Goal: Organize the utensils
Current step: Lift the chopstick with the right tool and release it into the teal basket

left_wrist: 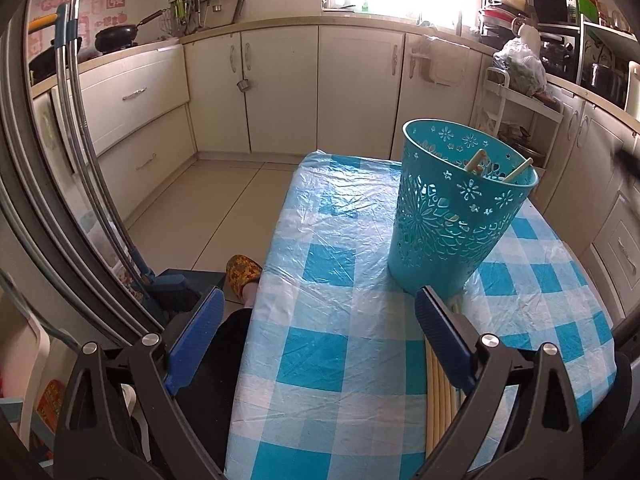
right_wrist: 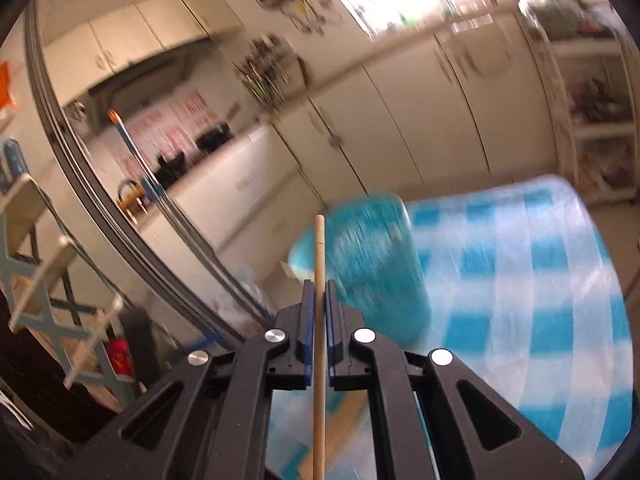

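Note:
A teal cut-out holder (left_wrist: 452, 208) stands upright on the blue-and-white checked table (left_wrist: 332, 288), with two wooden chopsticks (left_wrist: 476, 162) poking out of its top. Several more chopsticks (left_wrist: 440, 400) lie on the table beside my left gripper's right finger. My left gripper (left_wrist: 320, 312) is open and empty, hovering above the table's near left part. In the blurred right wrist view, my right gripper (right_wrist: 319, 286) is shut on a single chopstick (right_wrist: 319, 248), held in the air to the left of the holder (right_wrist: 372, 256), tip pointing forward.
Cream kitchen cabinets (left_wrist: 280, 88) line the far walls. A broom and dustpan (left_wrist: 168, 284) lean by the door frame on the left. A slippered foot (left_wrist: 242, 272) is by the table's left edge. A storage rack (left_wrist: 516, 120) stands behind the holder.

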Demonstrator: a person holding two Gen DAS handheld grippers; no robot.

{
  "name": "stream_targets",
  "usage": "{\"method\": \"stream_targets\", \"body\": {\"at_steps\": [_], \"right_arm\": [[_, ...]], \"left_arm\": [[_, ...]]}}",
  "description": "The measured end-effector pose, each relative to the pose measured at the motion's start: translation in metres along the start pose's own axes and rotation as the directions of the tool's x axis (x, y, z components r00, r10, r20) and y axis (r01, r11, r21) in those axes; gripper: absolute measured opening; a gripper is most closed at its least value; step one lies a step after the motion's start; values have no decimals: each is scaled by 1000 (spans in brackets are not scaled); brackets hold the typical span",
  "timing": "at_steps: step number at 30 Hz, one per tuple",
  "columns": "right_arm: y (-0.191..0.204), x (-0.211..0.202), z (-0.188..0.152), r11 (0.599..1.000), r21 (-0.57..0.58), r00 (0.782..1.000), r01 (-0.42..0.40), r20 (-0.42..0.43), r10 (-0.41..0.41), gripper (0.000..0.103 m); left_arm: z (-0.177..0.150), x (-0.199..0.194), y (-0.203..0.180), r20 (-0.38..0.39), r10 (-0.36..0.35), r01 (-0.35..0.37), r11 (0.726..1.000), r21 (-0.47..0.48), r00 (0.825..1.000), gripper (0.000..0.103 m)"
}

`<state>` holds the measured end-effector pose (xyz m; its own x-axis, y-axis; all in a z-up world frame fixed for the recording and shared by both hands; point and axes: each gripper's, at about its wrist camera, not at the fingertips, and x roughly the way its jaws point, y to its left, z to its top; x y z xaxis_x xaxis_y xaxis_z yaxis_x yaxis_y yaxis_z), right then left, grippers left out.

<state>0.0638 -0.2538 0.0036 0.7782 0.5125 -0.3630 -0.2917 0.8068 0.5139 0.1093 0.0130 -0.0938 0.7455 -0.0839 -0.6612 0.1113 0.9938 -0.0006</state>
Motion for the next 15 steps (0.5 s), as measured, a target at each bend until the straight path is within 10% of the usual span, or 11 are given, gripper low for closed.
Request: {"method": "stream_targets", "body": {"at_steps": [9,15], "right_arm": [[17,54,67,979,15,923,205,329,-199,6],[7,91,51,943,-1,883,334,350,-312,6]], "left_arm": [[-2,0,0,-4,-1,1,1000,-5,1000,92],[-2,5,8,-14,4,-5,999,-33,1000,93]]}}
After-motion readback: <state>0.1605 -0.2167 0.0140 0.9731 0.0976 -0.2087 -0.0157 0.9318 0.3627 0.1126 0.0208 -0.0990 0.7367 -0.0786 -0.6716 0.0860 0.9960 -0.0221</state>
